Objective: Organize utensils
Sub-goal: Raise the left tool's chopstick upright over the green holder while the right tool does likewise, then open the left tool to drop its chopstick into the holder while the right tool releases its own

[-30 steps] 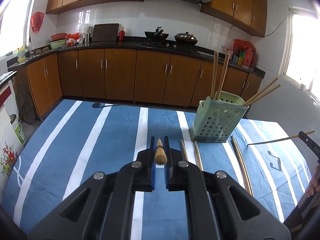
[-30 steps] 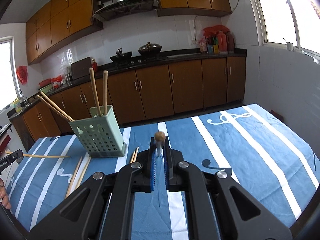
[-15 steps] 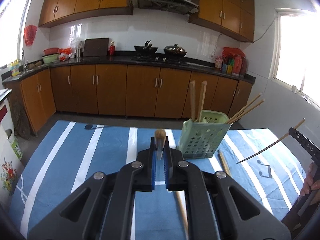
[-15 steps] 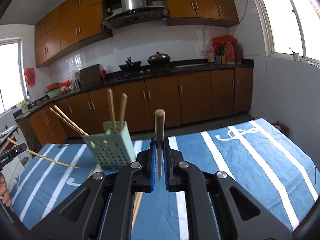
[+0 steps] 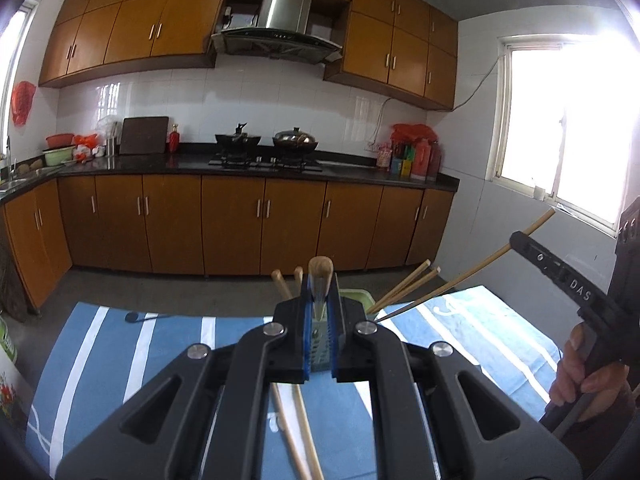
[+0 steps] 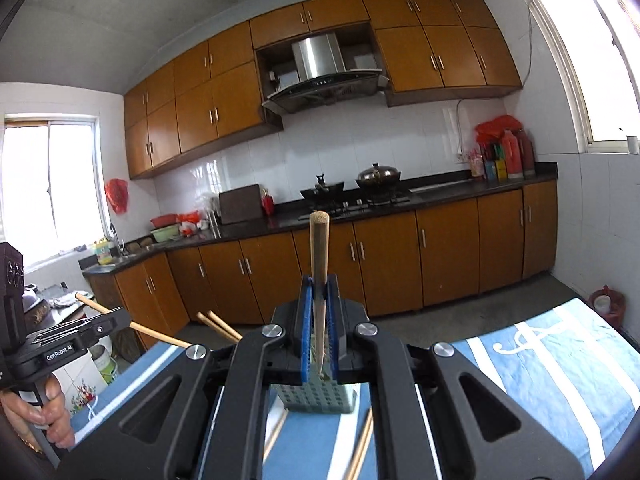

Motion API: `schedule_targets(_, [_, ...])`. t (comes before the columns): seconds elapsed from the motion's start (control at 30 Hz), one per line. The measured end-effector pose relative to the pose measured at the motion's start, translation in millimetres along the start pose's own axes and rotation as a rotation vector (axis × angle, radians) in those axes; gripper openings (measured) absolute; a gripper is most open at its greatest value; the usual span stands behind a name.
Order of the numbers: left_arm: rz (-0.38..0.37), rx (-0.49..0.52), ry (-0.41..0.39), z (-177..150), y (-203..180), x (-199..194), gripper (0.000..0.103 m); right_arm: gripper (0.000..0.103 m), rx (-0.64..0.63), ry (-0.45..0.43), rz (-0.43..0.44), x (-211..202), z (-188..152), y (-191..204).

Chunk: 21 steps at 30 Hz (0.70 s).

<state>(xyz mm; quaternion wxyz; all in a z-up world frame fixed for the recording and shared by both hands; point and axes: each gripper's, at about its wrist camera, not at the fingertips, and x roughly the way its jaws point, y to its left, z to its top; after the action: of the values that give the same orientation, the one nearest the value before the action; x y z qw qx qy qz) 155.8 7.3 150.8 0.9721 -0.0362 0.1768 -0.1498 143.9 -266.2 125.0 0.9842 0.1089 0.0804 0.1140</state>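
Chopsticks, one clenched in each claw: our left gripper (image 5: 320, 312) and right gripper (image 6: 319, 328) hold theirs roughly upright; the green holder (image 6: 316, 398) stands on the table just ahead, below both tips

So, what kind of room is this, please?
It looks like a home kitchen. A range hood hangs over a stove with a pan and a lidded pot, wooden cabinets line the wall under a dark counter, and a table with a blue striped cloth stands in front.
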Motion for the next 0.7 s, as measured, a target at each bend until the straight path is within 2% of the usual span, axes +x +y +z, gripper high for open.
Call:
schedule_targets(0.2, [0.009, 0.029, -0.012, 25, -13, 23, 0.008, 0.007, -0.016, -0.012, -0.021, 25, 11, 8])
schedule_targets(0.7, [0.037, 0.057, 0.150, 22, -10, 96, 0.008, 0.007, 0.028, 0.133, -0.043, 100, -4, 0])
